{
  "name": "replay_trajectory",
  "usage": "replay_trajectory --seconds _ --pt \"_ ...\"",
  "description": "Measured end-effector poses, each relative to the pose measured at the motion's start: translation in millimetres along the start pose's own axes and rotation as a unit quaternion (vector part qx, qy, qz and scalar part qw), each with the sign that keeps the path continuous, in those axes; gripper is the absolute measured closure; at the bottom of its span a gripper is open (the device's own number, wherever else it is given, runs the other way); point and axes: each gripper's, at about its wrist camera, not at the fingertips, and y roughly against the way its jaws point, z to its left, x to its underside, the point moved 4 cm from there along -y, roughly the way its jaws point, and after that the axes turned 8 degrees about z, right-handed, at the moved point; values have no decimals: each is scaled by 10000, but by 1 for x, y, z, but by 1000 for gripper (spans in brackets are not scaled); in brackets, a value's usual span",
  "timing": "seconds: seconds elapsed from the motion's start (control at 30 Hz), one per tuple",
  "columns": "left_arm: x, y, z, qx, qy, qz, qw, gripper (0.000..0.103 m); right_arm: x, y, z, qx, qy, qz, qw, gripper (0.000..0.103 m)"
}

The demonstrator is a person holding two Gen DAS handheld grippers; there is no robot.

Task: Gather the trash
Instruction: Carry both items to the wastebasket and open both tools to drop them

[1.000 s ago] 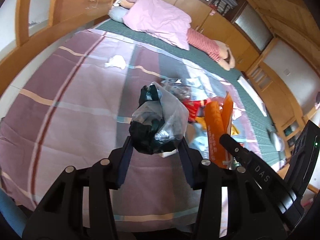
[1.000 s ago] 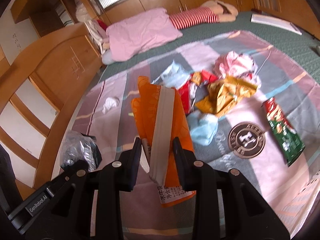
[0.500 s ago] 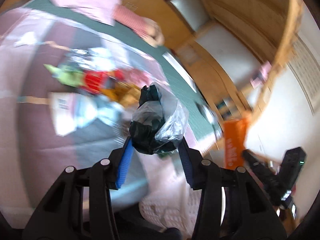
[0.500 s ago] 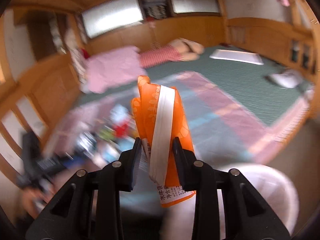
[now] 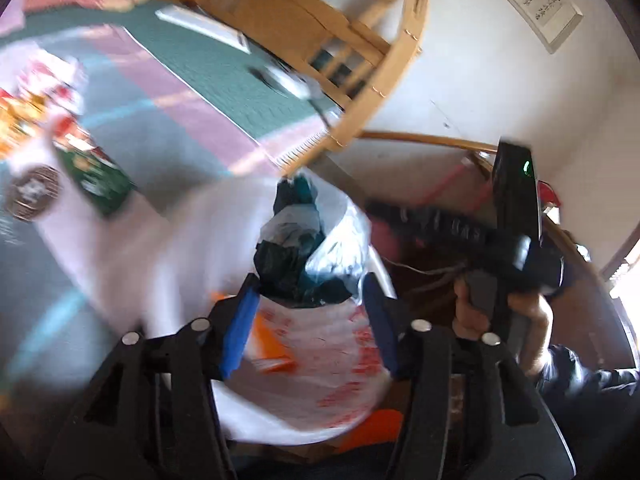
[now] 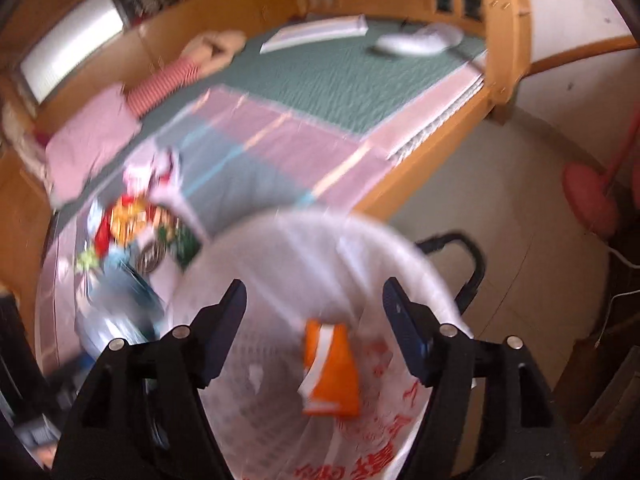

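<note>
Orange wrapper [image 6: 330,368] upright inside bin liner [image 6: 400,420]

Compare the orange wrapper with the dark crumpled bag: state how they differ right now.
The orange wrapper is bright orange with a white stripe; the dark crumpled bag is black-green under clear film. The wrapper is free of the right tongs, in the white bin liner; the bag sits between the opening left tongs, above it. Both are trash.

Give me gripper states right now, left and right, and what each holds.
Left gripper: jaws opening, crumpled dark-and-clear plastic bag still between them, over the lined bin.
Right gripper: jaws opening, empty; orange packet lies in the bin.
</note>
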Motion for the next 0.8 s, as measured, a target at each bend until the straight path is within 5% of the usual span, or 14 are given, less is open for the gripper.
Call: replay_trajectory --seconds 0.13,0.23,0.37,0.47,0.53,0.67,0.8 --pt "-3 -21 9 -325 227 356 9986 19 -8 5 5 -32 24 -142 9999 31" --pt "-12 12 28 -228 608 -219 9976 13 -6 -5 19 16 319 -44 9995 26" --pt "-16 75 60 -732 1064 -1041 9861 11 10 -31 46 -177 656 422 9968 26" --pt "-7 137 97 -1426 1566 -1645 9634 10 21 -49 64 -433 762 801 9929 26" --pt "3 173 125 -1868 2074 -1953 9402 10 26 -57 74 -438 846 926 9911 26" --pt "23 215 165 -2359 2851 -2073 9056 10 31 -67 89 -518 880 1041 9893 26" --pt "29 215 173 -2561 3008 -1987 8969 10 40 -82 112 -835 937 1389 9823 26"
